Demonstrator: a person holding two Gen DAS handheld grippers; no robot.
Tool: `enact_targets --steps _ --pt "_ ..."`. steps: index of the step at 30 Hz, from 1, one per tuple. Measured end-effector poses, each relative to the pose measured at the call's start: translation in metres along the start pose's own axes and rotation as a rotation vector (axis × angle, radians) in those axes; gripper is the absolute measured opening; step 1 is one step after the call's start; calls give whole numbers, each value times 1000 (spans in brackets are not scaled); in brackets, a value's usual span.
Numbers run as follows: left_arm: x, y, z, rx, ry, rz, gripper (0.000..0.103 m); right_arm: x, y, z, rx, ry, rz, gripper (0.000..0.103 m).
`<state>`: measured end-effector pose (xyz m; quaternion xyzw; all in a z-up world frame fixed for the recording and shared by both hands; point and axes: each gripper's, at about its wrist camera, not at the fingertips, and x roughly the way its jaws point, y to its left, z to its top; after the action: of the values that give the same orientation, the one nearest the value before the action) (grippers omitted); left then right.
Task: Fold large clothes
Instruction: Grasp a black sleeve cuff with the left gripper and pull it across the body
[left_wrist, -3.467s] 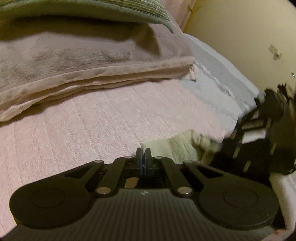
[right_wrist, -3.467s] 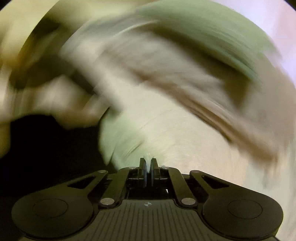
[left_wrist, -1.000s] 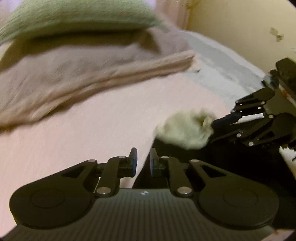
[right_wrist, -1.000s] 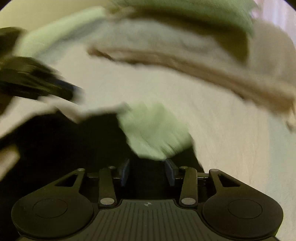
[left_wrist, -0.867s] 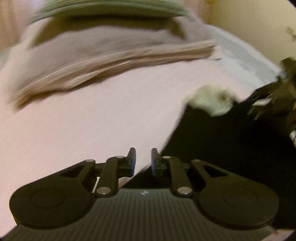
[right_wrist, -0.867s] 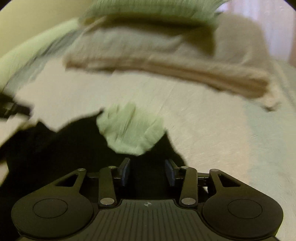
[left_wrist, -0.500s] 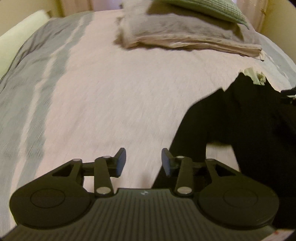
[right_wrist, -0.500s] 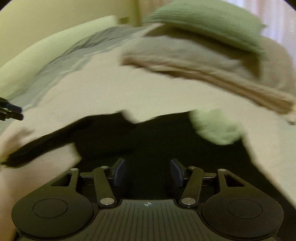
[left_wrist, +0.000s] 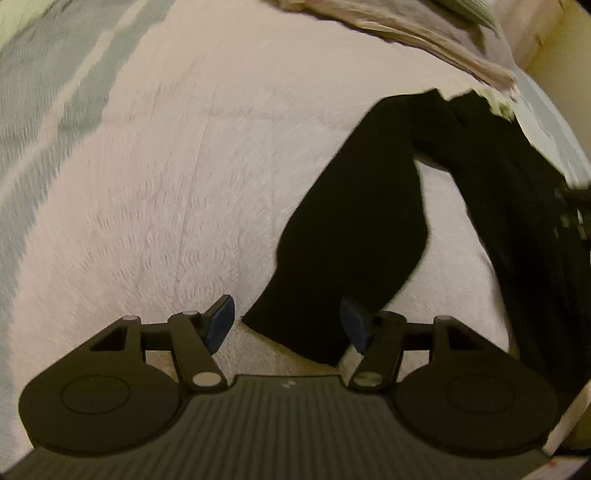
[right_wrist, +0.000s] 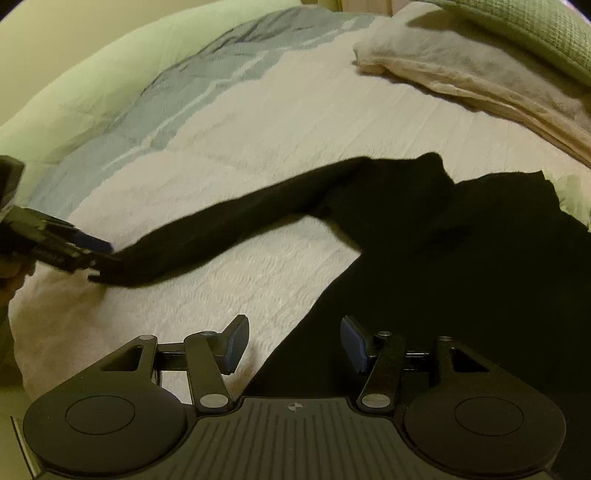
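A black long-sleeved garment (right_wrist: 480, 266) lies spread on the bed, with a pale lining (left_wrist: 498, 105) showing at its collar. One sleeve (right_wrist: 240, 225) stretches out to the left. My left gripper (left_wrist: 287, 325) is open, and the sleeve's cuff (left_wrist: 306, 332) lies between its fingers. From the right wrist view the left gripper (right_wrist: 99, 258) sits at that cuff. My right gripper (right_wrist: 295, 343) is open over the garment's lower left edge, one finger above the bedcover and the other above black cloth.
The bed has a pale quilted cover (left_wrist: 166, 221) with grey stripes (right_wrist: 192, 96) along one side. A folded beige blanket (right_wrist: 461, 70) and a green pillow (right_wrist: 535, 29) lie at the head. A cream wall (right_wrist: 55, 48) runs beside the bed.
Both grippers were shut at the pale collar, then opened and drew back down the bed. The left one has come to the sleeve's cuff with wider jaws.
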<state>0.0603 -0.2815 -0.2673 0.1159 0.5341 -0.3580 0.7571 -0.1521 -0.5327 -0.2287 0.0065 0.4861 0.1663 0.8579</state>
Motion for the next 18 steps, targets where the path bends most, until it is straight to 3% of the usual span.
enact_targets --steps 1,2,4,8,12,18 --pt "8 6 1 -33 8 -30 51 2 1 -2 -1 9 -7 53" --pt "15 10 0 -65 10 -62 31 3 1 -3 -1 16 -16 53" --pt "16 14 2 -90 0 -87 5 0 0 -4 1 25 -33 53" --pt "-31 29 20 -94 -144 -49 5 -9 -1 -3 12 21 -59 53" --pt "-71 65 55 -68 -267 75 5 -10 -7 0 35 15 -78 53" --pt "-46 113 87 -105 -242 191 9 -7 -9 -2 51 39 -79 53"
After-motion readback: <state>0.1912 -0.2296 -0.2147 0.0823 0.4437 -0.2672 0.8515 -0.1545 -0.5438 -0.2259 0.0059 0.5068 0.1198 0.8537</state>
